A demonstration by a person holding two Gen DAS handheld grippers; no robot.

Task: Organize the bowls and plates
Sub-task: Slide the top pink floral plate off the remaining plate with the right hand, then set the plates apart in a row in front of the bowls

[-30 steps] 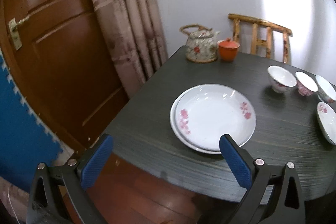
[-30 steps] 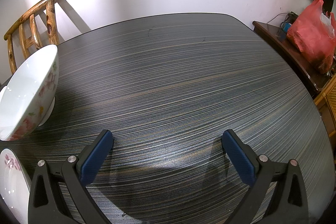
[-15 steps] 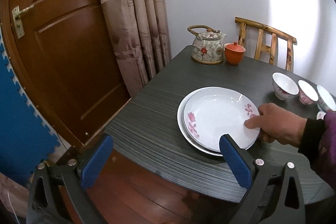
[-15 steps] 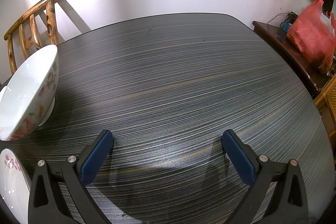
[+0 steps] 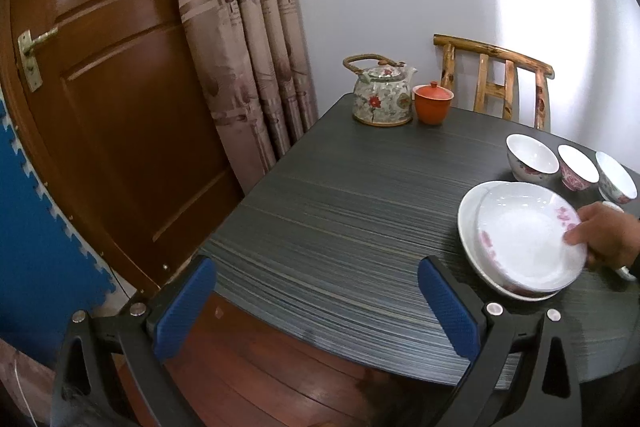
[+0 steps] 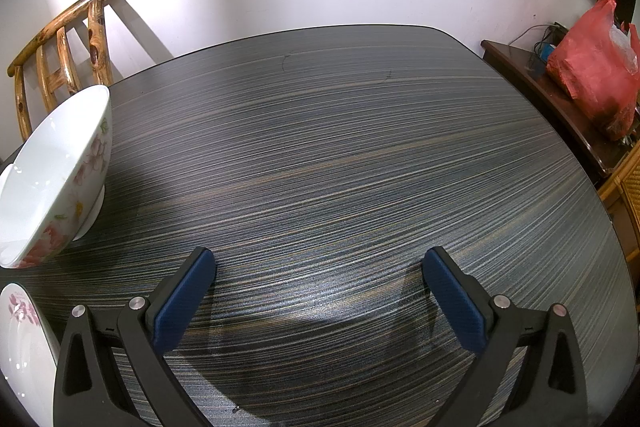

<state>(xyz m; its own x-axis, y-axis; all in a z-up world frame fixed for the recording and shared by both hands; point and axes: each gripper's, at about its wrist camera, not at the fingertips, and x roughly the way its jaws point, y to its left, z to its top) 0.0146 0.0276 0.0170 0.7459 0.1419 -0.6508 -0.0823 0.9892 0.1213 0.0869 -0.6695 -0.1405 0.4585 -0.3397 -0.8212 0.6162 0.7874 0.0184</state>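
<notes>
Fingers on left gripper [image 5: 316, 301] and right gripper [image 6: 320, 295] gape wide, empty; stacked plates [image 5: 520, 239] sit right of the left fingers, so approach rim-level, I reckon.

I'm looking into a home dining room: a dark striped table [image 5: 360, 211] against a white wall, a rustic wooden chair [image 5: 496, 83] behind it, a flowered teapot [image 5: 382, 95] and an orange lidded cup [image 5: 432, 103] (both on the far corner), a brown panelled door [image 5: 120, 107], patterned curtains [image 5: 248, 39], and a sideboard [image 6: 560, 115] bearing a red plastic bag [image 6: 596, 67].
</notes>
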